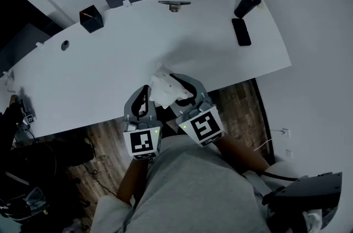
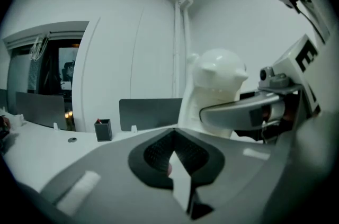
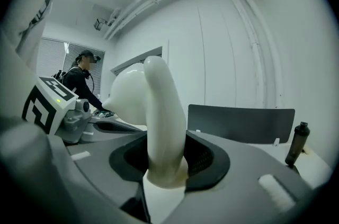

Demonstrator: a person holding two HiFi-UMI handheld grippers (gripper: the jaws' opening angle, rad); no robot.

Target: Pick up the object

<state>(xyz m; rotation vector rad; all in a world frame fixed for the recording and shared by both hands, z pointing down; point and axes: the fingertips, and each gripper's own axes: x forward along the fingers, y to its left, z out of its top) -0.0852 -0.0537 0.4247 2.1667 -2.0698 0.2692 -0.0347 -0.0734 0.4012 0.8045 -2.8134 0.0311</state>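
1. Two grippers and one white figurine (image 1: 164, 88), which sits centre frame between them, over the white desk's (image 1: 99, 75) near edge.
2. Right gripper (image 3: 168, 164) is pinching the figurine. Left gripper (image 2: 172, 164) is pressed together with nothing in it.
3. Upper right: one black bottle (image 1: 247, 3) and one phone (image 1: 241, 31). Upper left: one black box (image 1: 91, 20).
4. Each cube shows a square black-and-white marker.
5. Bare desktop separates the figurine from those items.

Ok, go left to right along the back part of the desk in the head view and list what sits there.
round grommet → black box → metal bracket → black bottle
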